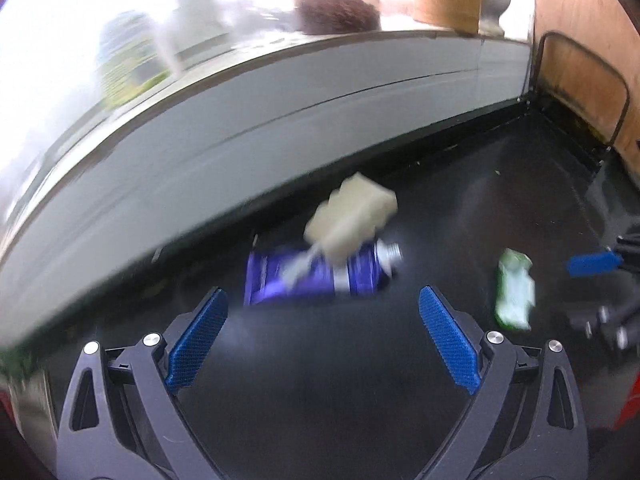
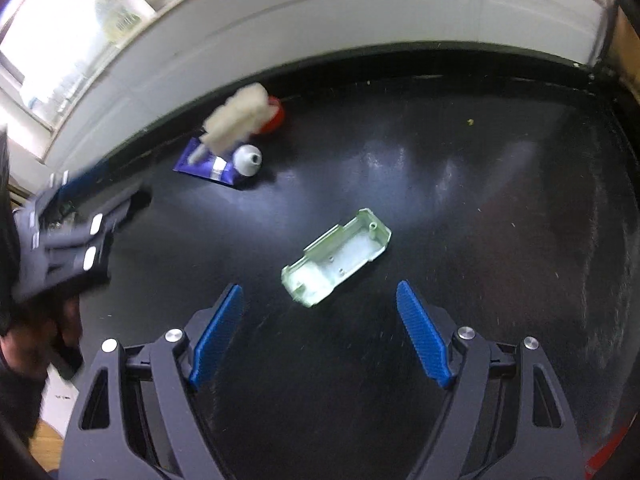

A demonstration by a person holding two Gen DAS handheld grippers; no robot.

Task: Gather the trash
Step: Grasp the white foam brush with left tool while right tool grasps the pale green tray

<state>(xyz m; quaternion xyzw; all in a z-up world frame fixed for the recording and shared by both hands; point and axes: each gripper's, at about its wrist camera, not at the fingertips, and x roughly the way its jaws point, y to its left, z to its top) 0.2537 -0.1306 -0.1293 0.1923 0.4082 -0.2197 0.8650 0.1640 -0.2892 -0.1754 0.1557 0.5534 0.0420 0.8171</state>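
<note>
While both grippers hang released and empty, you should lower the right gripper (image 2: 320, 330) squarely astride the pale green plastic casing (image 2: 335, 262), leaving the left gripper (image 1: 322, 344) the purple tube (image 1: 320, 276).

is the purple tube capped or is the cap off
Cap off: the purple tube lies flat on the black table, and its white threaded nozzle shows a bare open hole.

Pale green plastic tray (image 2: 336, 257) lies open side up on the dark bench (image 2: 480, 240), slanted. Well beyond it to the left, a purple tube (image 2: 208, 166) lies flat, white neck toward the tray. A cream foam lump (image 2: 238, 118) overlaps the tube's far side, a red cap (image 2: 276, 114) just behind the foam.
</note>
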